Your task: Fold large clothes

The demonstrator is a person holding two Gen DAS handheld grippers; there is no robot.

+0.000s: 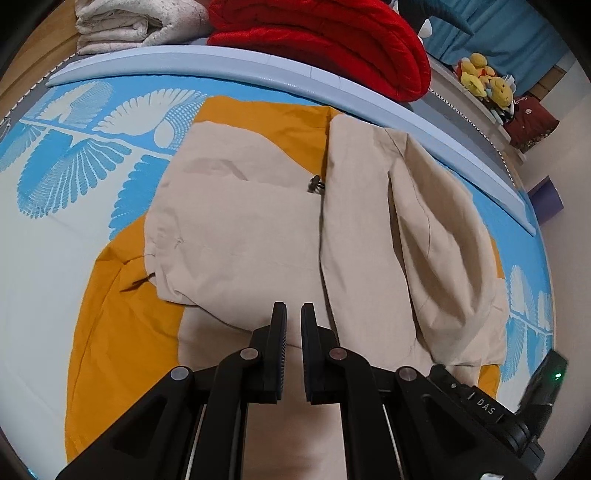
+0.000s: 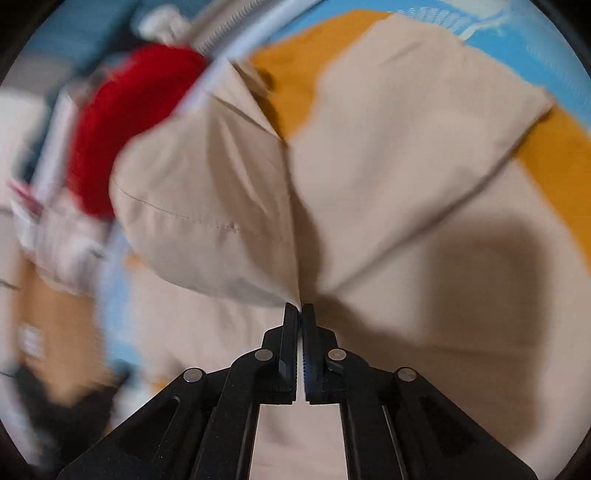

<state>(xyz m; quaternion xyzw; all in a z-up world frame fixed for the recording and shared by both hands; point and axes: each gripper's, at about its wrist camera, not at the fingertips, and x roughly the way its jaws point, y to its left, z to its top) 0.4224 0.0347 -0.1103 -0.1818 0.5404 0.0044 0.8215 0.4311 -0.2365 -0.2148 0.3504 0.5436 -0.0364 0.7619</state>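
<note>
Beige jacket (image 1: 240, 221) with orange lining lies on the bed (image 1: 44, 240), spread over a blue-and-white leaf-print sheet. Long axis runs from the near edge of the left wrist view toward the pale headboard rail (image 1: 258, 70), the open front facing up. Front panels folded inward, meeting along a centre seam; a small dark toggle (image 1: 314, 184) sits near that seam. Orange lining shows at the far collar end and along the left side. Right sleeve area bulges in a soft puffed fold. Fabric matte, lightly creased, stitched lines visible.

Left hand-held gripper (image 1: 293, 314) hovers over the near part of the jacket, jaws nearly together, nothing between them.

Right hand-held gripper (image 2: 300, 310) clenched on a pinch of beige cloth, the fabric drawn up into a ridge at its tips; that view is blurred toward the edges.

Beyond the rail: a folded red blanket (image 1: 332, 40), a folded cream blanket (image 1: 122, 26), yellow plush toys (image 1: 484, 79).
</note>
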